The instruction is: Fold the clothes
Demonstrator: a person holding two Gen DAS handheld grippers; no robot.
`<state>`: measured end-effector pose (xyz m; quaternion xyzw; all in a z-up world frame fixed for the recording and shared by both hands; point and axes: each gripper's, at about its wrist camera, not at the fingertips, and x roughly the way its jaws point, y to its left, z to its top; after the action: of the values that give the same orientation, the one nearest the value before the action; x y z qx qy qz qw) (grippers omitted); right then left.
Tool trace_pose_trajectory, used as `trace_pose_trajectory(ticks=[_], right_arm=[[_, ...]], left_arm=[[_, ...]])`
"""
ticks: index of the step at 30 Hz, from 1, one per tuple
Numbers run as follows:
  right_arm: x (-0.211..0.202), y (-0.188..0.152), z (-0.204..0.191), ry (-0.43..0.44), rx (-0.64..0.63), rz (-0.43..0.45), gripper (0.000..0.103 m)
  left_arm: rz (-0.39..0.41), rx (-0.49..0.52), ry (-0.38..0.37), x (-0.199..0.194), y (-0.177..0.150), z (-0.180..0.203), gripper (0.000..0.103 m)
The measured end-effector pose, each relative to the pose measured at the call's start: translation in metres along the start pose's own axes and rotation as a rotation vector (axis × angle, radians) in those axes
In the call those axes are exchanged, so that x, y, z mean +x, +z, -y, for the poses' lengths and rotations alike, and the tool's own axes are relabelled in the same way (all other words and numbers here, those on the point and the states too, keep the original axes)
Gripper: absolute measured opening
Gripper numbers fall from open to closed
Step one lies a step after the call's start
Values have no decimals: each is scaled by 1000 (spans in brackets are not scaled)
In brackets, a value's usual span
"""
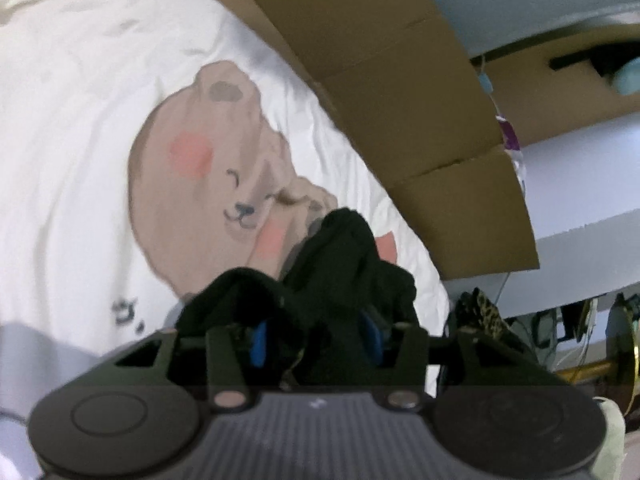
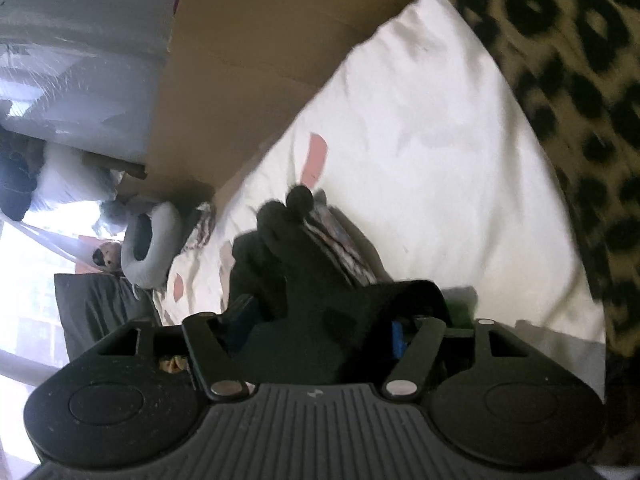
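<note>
I see a black garment (image 1: 352,264) bunched on the white bear-print bedsheet (image 1: 80,160), draped between the parted jaws of both my left gripper (image 1: 316,340) and right gripper (image 2: 320,328), neither pinching it.

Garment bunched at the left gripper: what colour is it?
Plain black garment, with no visible pattern; clearest in the left wrist view.

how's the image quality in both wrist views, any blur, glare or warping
Left wrist view: soft motion blur over the bear print and cardboard, edges bent by the fisheye, dark corners. Right wrist view: the leopard fabric is smeared, the window at the left edge is blown out, and the black cloth shows almost no detail.
</note>
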<state>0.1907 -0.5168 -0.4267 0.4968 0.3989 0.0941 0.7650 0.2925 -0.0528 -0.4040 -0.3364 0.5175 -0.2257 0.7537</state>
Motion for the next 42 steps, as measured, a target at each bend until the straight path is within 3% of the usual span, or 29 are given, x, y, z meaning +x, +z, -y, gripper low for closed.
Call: trace_pose_trajectory(ticks=[7, 16, 21, 26, 34, 42], right_arm=[[3, 15, -8, 5, -7, 17, 71], [-19, 30, -4, 19, 27, 108, 75], [-33, 26, -7, 22, 13, 127, 75], [-42, 9, -13, 20, -33, 85, 75], [-28, -29, -27, -43, -136, -16, 73], [-2, -53, -55, -218, -357, -56, 72]], left_arm=[[79, -44, -35, -7, 13, -3, 48], [133, -33, -36, -20, 18, 1, 48], [130, -17, -38, -33, 8, 6, 48], [73, -8, -33, -34, -16, 8, 48], [-29, 193, 57, -11, -44, 31, 48], [-72, 412, 202, 14, -65, 55, 49]])
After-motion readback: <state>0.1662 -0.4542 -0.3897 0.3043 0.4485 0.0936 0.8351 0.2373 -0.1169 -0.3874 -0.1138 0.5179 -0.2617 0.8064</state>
